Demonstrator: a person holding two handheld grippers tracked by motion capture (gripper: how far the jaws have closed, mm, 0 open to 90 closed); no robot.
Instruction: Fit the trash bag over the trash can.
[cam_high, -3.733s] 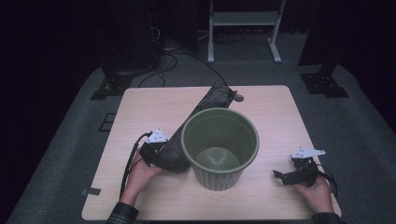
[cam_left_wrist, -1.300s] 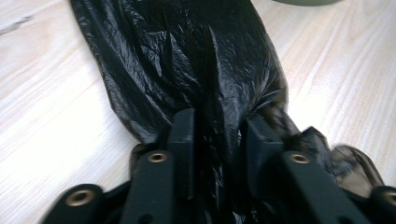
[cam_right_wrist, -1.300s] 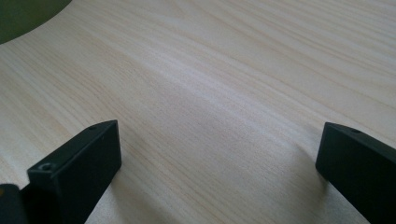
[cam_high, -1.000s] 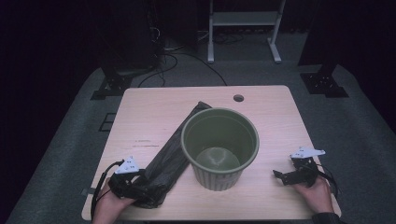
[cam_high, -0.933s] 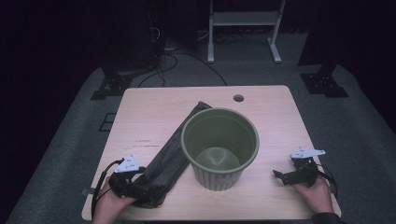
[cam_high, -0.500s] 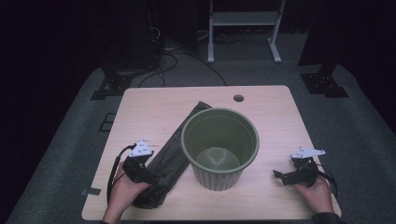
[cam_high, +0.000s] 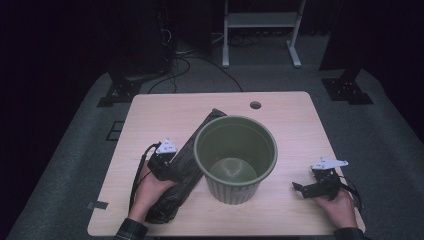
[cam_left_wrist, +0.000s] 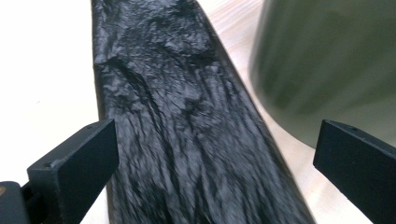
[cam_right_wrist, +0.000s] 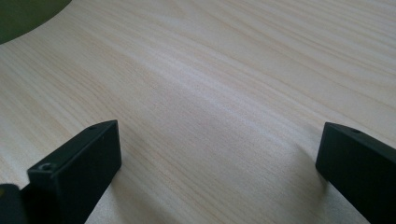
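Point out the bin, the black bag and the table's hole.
bin (cam_high: 235, 186): high view, outer front wall.
black bag (cam_left_wrist: 177, 140): left gripper view, crinkled middle of its top.
hole (cam_high: 255, 105): high view, centre of the round opening near the table's far edge.

The left hand-held gripper (cam_high: 172, 172) sits farther up the bench than a second ago, when it was at the near-left corner; it now rests over the middle of the black bag (cam_high: 187, 165), close to the green bin (cam_high: 235, 157). Since the earliest picture the bag has slid toward the near edge, its far end pulled back from the bench's hole (cam_high: 255, 105). Its jaws now stand wide over the bag.
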